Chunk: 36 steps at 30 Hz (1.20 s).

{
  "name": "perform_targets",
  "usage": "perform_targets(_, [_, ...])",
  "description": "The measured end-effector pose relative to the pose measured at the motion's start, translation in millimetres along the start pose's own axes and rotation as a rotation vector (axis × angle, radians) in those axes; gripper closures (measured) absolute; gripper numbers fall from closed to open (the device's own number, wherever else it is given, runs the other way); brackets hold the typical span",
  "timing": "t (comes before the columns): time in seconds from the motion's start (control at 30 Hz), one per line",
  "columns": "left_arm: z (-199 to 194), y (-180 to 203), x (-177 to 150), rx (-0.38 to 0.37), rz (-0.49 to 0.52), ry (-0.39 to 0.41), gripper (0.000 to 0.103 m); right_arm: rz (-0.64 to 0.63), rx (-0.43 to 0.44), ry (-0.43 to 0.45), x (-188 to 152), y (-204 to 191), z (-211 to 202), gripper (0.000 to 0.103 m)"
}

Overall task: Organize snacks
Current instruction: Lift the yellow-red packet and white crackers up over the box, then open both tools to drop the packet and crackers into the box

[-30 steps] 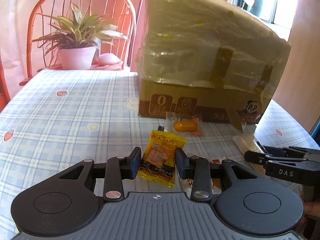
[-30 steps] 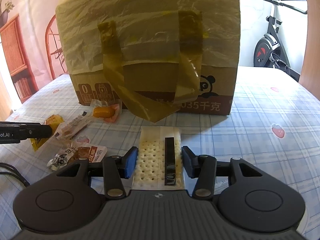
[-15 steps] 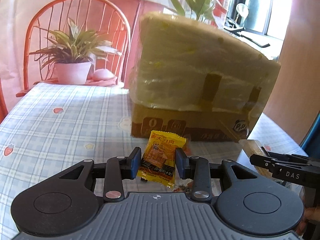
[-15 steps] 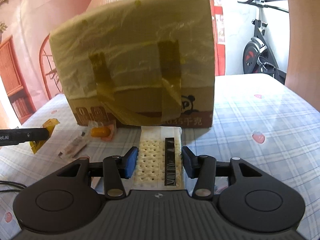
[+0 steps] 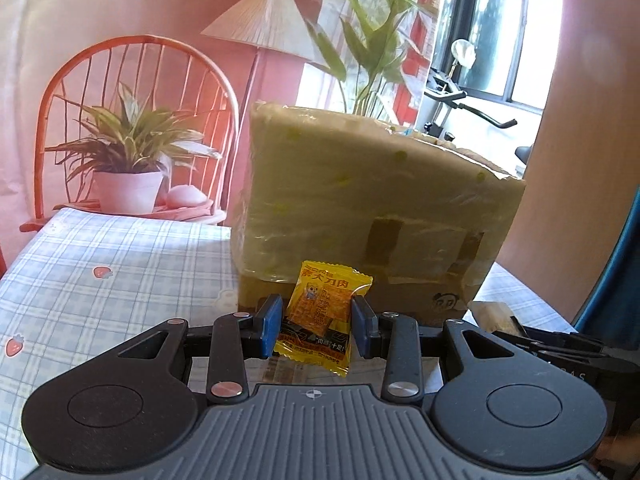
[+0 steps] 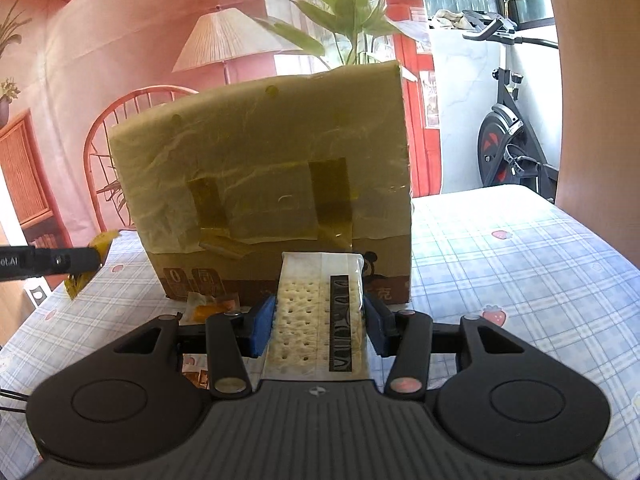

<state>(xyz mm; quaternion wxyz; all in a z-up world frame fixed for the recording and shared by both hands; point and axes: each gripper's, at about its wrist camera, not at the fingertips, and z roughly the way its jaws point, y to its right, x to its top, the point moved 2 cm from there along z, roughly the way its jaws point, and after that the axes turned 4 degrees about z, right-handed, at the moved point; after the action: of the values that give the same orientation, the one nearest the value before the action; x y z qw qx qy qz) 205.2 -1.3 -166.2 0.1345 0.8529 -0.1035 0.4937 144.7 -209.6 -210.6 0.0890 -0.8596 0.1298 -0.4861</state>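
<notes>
My left gripper [image 5: 316, 326] is shut on a yellow snack packet [image 5: 322, 316] with a cartoon print, held in the air in front of the tall cardboard box [image 5: 368, 208] wrapped in yellowish plastic. My right gripper [image 6: 318, 320] is shut on a white cracker packet [image 6: 320, 312] with a black stripe, lifted before the same box [image 6: 264, 184]. The left gripper [image 6: 52, 262] with its yellow packet [image 6: 80, 284] shows at the left edge of the right wrist view. The right gripper's arm [image 5: 560, 348] shows at the lower right of the left wrist view.
More snacks lie on the checked tablecloth [image 6: 500, 264] by the box's foot: an orange candy in clear wrap [image 6: 208, 308] and a brown packet [image 6: 196, 378]. A red chair [image 5: 132, 120] with a potted plant [image 5: 128, 160] stands behind the table. An exercise bike [image 6: 508, 136] stands at the right.
Both grippers have risen off the table with their packets. The box now sits lower in both views, and its top edge has come into sight.
</notes>
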Motion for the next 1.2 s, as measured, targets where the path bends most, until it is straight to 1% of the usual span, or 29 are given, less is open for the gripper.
perform_targets(0.17, [-1, 1, 2, -0.011, 0.000, 0.007, 0.064, 0.008, -0.011, 0.021, 3, 2, -9, 0.053])
perform_targets(0.3, [-4, 2, 14, -0.021, 0.011, 0.030, 0.064, 0.010, -0.009, 0.055, 17, 2, -18, 0.053])
perform_targets(0.43, [-12, 6, 43, -0.038, 0.037, 0.100, 0.064, -0.013, 0.014, 0.138, 52, -5, -30, 0.053])
perform_targets(0.53, [-15, 9, 73, -0.054, 0.044, 0.152, 0.064, -0.045, 0.046, 0.201, 83, -14, -35, 0.053])
perform_targets(0.63, [-7, 11, 101, -0.065, 0.029, 0.171, 0.064, -0.090, 0.073, 0.251, 116, -24, -32, 0.053])
perform_targets(0.77, [16, 16, 137, -0.065, 0.058, 0.191, 0.064, -0.109, 0.116, 0.273, 154, -36, -9, 0.053])
perform_targets(0.9, [44, 15, 160, -0.063, 0.062, 0.172, 0.064, -0.117, 0.126, 0.257, 177, -42, 31, 0.053])
perform_targets(1.07, [78, 7, 168, -0.032, 0.069, 0.123, 0.064, -0.100, 0.127, 0.203, 189, -44, 76, 0.053])
perform_targets(1.2, [97, -3, 168, -0.031, 0.059, 0.085, 0.064, -0.117, 0.114, 0.153, 190, -45, 101, 0.053])
